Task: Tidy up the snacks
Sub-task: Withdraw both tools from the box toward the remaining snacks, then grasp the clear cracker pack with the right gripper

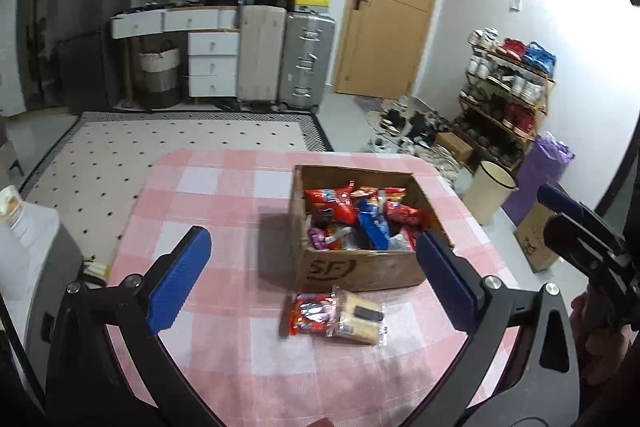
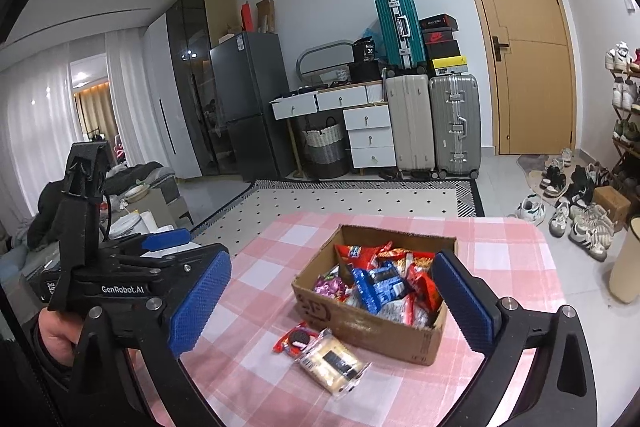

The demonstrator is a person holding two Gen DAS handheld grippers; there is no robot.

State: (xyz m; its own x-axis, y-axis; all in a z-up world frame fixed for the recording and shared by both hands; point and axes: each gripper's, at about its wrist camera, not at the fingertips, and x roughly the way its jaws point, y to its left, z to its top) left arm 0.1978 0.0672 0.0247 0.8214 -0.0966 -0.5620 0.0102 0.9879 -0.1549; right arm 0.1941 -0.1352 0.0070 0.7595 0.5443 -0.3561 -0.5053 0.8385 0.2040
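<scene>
"GenRobot.AI" stands in white on the black body of the left gripper [image 2: 200, 301], seen from the right wrist; a hand [image 2: 56, 333] grips its handle. The brown cardboard box [image 1: 360, 269] bears a dark printed logo on its near wall and holds a heap of red, blue and pink snack packets [image 2: 384, 283]. Just before it, on the pink-checked tablecloth [image 1: 200, 195], lie a red cookie packet [image 2: 294, 339] and a clear-wrapped pale cracker pack [image 2: 332, 361] — touching. Both tools gape wide, empty — the right gripper [image 2: 332, 301] too.
</scene>
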